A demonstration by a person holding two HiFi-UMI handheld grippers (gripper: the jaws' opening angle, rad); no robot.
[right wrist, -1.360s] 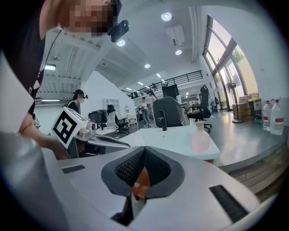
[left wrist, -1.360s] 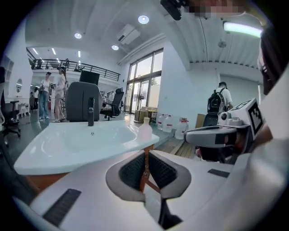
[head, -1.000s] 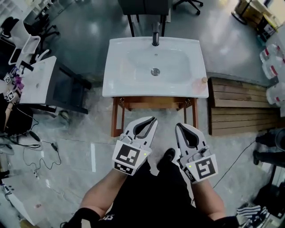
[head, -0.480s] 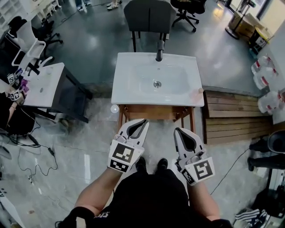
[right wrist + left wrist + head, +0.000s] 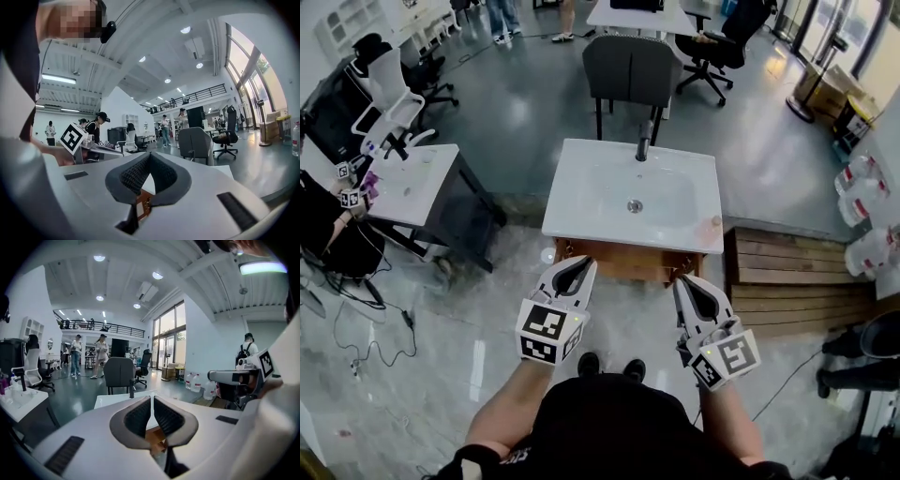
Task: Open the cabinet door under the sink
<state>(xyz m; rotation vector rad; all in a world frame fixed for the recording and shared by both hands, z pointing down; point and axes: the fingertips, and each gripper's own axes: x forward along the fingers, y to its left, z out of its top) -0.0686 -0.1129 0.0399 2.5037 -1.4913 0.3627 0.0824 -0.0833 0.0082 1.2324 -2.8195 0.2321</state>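
The white sink [image 5: 581, 211] stands in the middle of the head view, with the wooden cabinet [image 5: 623, 260] under its front edge. Its door looks closed. My left gripper [image 5: 579, 266] hovers in front of the cabinet's left part, jaws together and empty. My right gripper [image 5: 685, 282] hangs before the cabinet's right corner, also shut on nothing. In the left gripper view the left gripper [image 5: 152, 398] points almost level over the sink top [image 5: 110, 401], wood [image 5: 157, 439] showing behind the pads. The right gripper [image 5: 149, 154] likewise shows a strip of wood [image 5: 144, 204] below its pads.
A grey chair [image 5: 628, 66] stands behind the sink. A white desk [image 5: 412, 183] is at the left, with cables [image 5: 366, 328] on the floor. Wooden decking [image 5: 778, 272] and water jugs [image 5: 862, 202] lie at the right. My shoes [image 5: 609, 366] are just before the cabinet.
Both grippers have risen and the view has drawn back, so the sink looks smaller and farther. The jaws of both stay together.
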